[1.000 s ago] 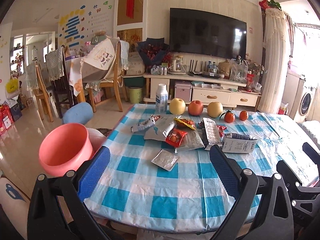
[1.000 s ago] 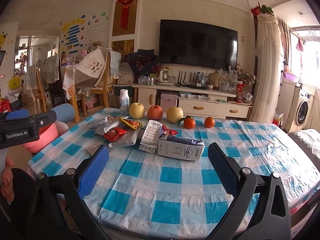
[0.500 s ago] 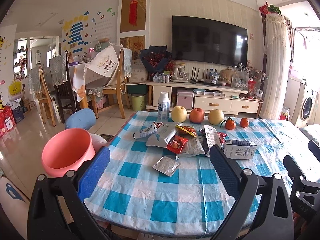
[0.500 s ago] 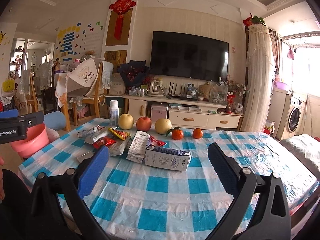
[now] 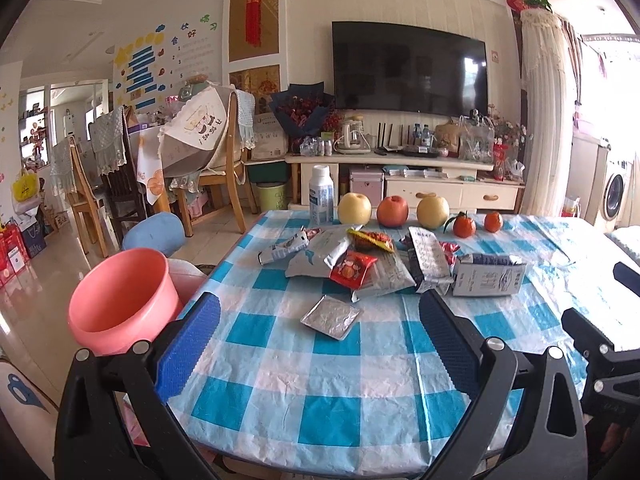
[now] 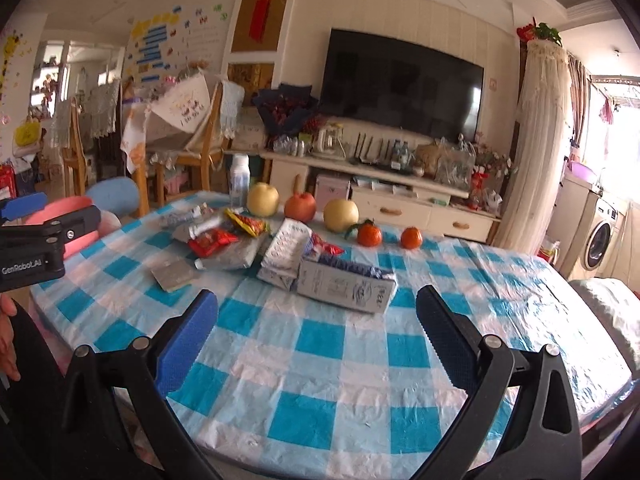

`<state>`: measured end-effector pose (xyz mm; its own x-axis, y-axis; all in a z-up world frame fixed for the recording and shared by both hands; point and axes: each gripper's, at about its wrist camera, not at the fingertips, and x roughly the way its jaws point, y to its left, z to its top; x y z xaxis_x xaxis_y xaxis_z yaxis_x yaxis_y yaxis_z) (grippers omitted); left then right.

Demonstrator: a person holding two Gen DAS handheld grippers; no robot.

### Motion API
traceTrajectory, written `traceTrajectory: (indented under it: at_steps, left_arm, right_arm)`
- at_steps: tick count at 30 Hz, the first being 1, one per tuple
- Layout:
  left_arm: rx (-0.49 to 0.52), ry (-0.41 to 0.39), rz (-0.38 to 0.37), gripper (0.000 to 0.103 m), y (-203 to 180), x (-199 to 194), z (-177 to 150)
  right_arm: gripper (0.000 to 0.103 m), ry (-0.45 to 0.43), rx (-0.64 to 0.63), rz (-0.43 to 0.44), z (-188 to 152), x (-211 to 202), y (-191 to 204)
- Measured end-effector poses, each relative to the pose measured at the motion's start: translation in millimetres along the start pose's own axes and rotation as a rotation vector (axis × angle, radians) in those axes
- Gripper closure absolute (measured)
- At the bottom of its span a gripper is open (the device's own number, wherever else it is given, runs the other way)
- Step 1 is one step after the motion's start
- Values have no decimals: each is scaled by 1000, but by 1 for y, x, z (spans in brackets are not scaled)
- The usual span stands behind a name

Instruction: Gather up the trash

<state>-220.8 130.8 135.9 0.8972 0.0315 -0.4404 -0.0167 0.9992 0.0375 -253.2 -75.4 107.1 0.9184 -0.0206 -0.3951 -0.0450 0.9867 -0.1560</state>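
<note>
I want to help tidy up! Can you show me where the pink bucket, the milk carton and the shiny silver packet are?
pink bucket (image 5: 120,280), left wrist view, on its inner wall.
milk carton (image 5: 488,280), left wrist view, on its printed side.
shiny silver packet (image 5: 331,316), left wrist view, on its flat middle.

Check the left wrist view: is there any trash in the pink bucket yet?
No. The pink bucket beside the table shows only its bare inside, while the wrappers, such as the silver foil packet, lie on the checked tablecloth.

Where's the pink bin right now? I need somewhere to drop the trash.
In the left wrist view the pink bin stands off the table's left edge, beside the left hand-held gripper, with a blue chair just behind it.
</note>
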Motion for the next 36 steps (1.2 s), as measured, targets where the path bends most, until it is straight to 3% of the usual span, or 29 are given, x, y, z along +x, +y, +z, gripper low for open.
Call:
traceTrajectory:
  at_steps: [7,11,16,20,25,30,36]
  left_arm:
    - [-37,118,-63,5,12,35,-16]
    - [-56,194,-90,5,21,54,-22]
    - [11,236,-110,5,26,73,-23]
    - [76,297,-172,5,20,100,-24]
    - [163,364,-204,5,6,137,-26]
    - [228,407,-221,5,-7,172,-27]
    - [184,460,-216,5,-1,200,-28]
  right_arm:
    - [4,68,72,40,-8,22,-16]
    - [4,134,158,122,-12,40,-29]
    - [4,198,283,189,-15,61,-49]
    - [4,230,360,227,-12,79,-68]
    - [4,286,430,244,-15,107,-90]
    - [4,302,404,211,-8,136,-104]
    - [4,314,456,189,-4,178,-131]
